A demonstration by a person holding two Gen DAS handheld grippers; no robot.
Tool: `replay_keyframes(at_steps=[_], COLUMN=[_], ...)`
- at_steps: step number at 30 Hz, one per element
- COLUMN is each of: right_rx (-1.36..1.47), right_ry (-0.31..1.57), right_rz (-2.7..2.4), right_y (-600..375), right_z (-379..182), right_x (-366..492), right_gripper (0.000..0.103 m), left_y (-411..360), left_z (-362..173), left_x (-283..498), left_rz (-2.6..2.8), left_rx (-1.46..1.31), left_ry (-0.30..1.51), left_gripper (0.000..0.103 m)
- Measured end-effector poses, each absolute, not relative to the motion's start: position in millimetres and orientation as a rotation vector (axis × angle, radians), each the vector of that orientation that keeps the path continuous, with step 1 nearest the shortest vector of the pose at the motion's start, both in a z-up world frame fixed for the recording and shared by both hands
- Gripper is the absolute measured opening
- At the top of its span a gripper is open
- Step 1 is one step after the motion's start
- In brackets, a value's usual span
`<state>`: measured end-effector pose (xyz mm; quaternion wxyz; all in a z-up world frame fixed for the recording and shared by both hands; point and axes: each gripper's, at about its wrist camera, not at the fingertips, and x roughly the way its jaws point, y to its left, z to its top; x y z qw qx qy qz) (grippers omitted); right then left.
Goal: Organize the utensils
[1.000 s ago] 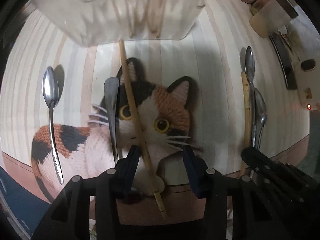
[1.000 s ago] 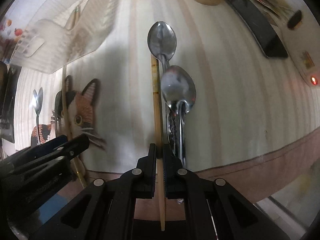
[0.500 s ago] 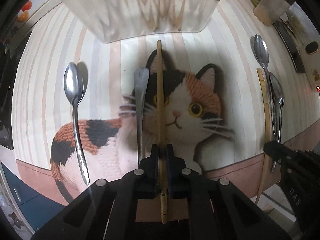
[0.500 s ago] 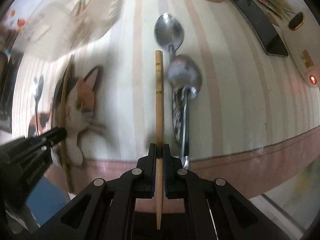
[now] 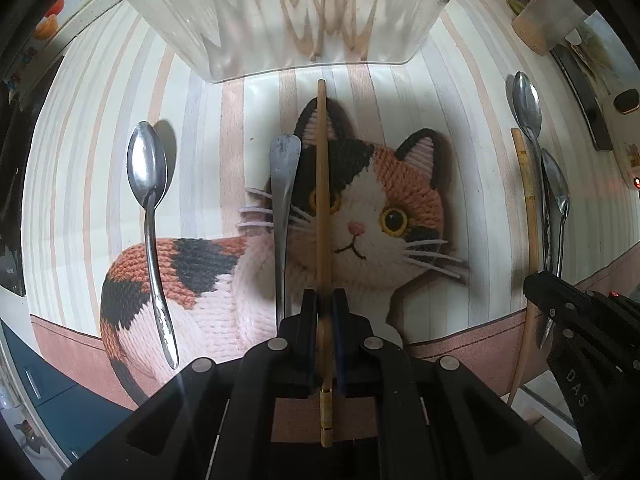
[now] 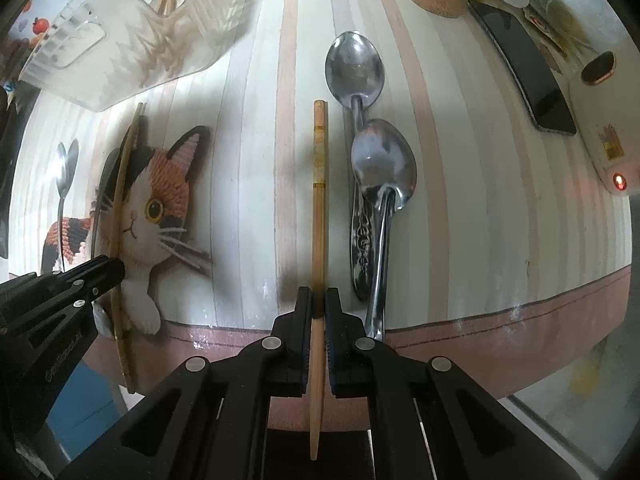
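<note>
Bamboo chopstick (image 5: pixel 322 184) pinched in left gripper (image 5: pixel 323 316), another (image 6: pixel 319 208) in right gripper (image 6: pixel 318 312); carry level, tips first into far clear bin (image 5: pixel 256 40)

Basket (image 5: pixel 276 20) behind cat mat (image 5: pixel 360 216); spoons (image 6: pixel 380 168) right.

Hidden and cut-off parts

At 12 o'clock the clear utensil holder (image 5: pixel 280 20) runs off frame; the phone (image 6: pixel 528 80) is cropped at 1 o'clock; the spoon (image 6: pixel 64 168) at 9 o'clock is tiny.

Light: shining dimly from above, spoon (image 5: pixel 146 168) casting a hard shadow.
Edges: bending and darkening under fisheye.
Focus: staying sharp.
</note>
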<state>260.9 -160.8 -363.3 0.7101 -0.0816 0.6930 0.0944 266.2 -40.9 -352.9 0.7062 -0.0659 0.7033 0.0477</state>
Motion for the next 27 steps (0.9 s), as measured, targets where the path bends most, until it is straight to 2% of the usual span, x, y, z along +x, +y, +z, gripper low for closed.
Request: replay_keyframes(at_steps=[7, 17, 20, 22, 27], right_rx=[-0.079, 0.066, 0.103, 0.126, 0.147], right_ry=[1.532, 1.420, 1.365, 1.330, 1.251], right_rz=[0.234, 0.346, 0.391, 0.420, 0.466], right_y=[-177, -172, -165, -157, -140], right_z=[-347, -266, -233, -213, -180], right_x=[257, 275, 295, 311, 350], right_gripper=[0.006, 0.006, 0.006, 0.006, 0.006], left_y=[-49, 3, 24, 34, 49], left_z=[-334, -233, -199, -177, -137], left_x=[257, 252, 259, 265, 285], left_rz=[0.096, 0.140, 0.140, 0.138, 0.117], left_rx=[-0.125, -0.199, -0.242, -0.258, -0.292], left_ry=[1.510, 1.306, 1.234, 1.183, 1.096], left_gripper=[0.004, 0.004, 0.004, 0.000, 0.000])
